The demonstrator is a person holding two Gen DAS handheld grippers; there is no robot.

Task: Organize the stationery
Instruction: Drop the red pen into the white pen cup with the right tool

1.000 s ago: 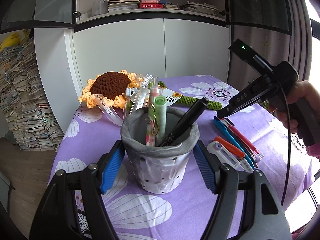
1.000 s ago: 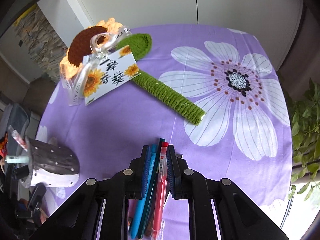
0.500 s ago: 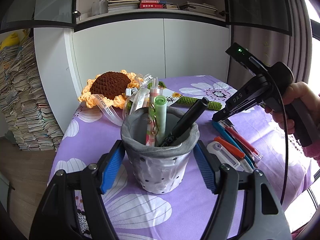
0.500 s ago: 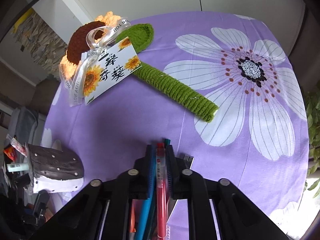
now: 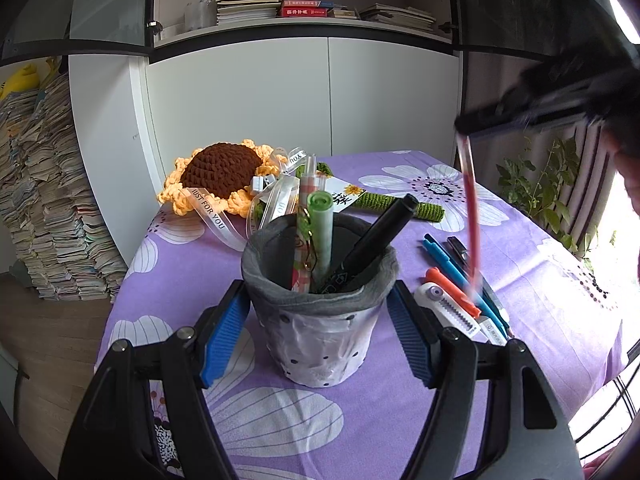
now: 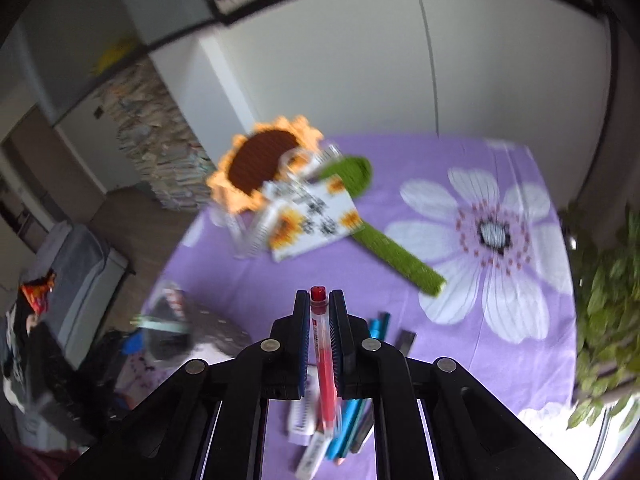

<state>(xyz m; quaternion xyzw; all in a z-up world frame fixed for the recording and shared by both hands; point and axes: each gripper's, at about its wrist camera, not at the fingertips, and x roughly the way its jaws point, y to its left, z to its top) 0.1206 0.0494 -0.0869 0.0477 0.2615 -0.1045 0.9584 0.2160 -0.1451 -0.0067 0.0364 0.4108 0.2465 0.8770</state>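
Observation:
My left gripper (image 5: 318, 314) is open, its blue pads on either side of a grey pen cup (image 5: 320, 320) that holds a black marker (image 5: 372, 240), a green tube (image 5: 322, 232) and another pen. My right gripper (image 6: 319, 310) is shut on a red pen (image 6: 322, 360) and holds it up above the table. In the left wrist view that gripper (image 5: 464, 124) is blurred at upper right with the red pen (image 5: 470, 216) hanging from it. Blue pens (image 5: 452, 260), an orange pen (image 5: 452, 290) and a white utility knife (image 5: 448, 312) lie right of the cup.
A crocheted sunflower (image 5: 224, 172) with ribbon, card and green stem (image 6: 392, 252) lies at the back of the purple flowered tablecloth (image 5: 180, 264). A white cabinet stands behind. A potted plant (image 6: 608, 300) is at the right edge; stacked papers (image 5: 40, 200) are at the left.
My right gripper has closed on the red pen and lifted it off the table, well above the other pens. My left gripper and the cup have not moved.

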